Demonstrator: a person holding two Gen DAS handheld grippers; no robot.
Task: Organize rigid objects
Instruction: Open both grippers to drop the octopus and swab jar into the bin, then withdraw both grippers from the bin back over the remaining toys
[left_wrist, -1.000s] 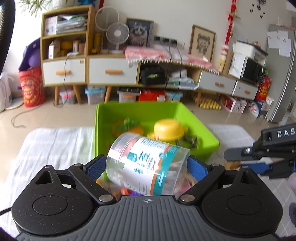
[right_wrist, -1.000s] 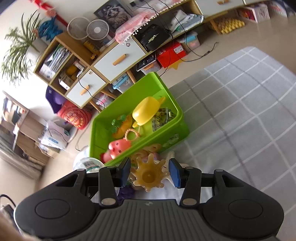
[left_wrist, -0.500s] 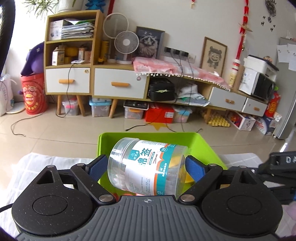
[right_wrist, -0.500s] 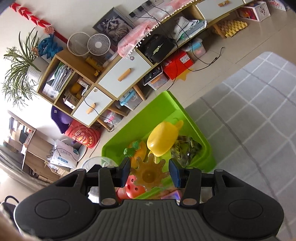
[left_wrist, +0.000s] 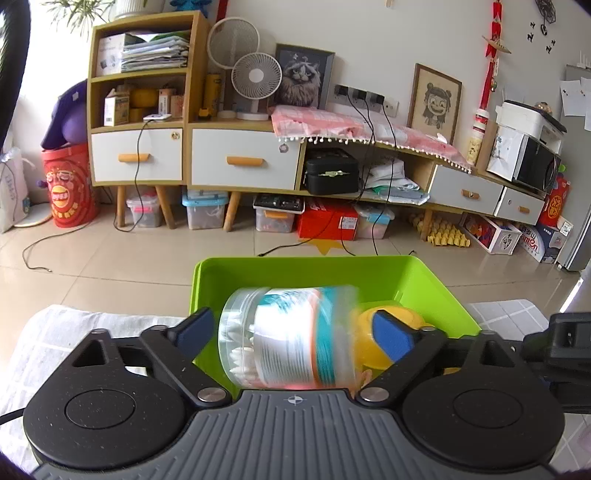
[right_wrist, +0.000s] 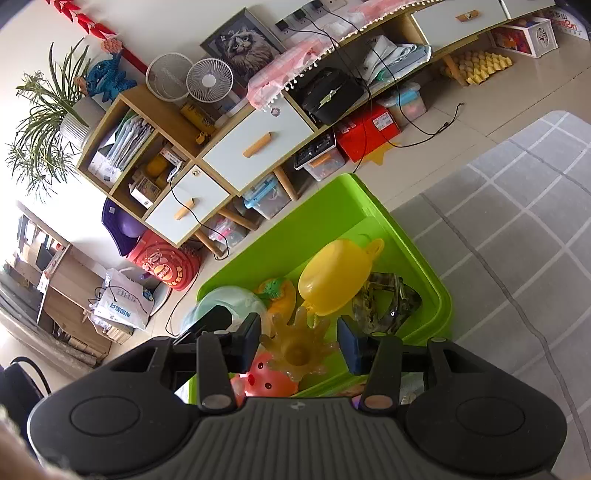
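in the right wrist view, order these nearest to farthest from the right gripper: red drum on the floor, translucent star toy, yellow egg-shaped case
1. translucent star toy: between the right gripper fingers.
2. yellow egg-shaped case: just ahead, inside the green bin.
3. red drum: on the floor beyond the bin, to the left.

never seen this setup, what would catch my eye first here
Probably the bright green bin on the floor, with a yellow egg-shaped container and a pink pig toy inside. Right above it, the left gripper has opened around a blurred clear cotton swab jar, and the right gripper stands open around an amber gear-shaped toy.
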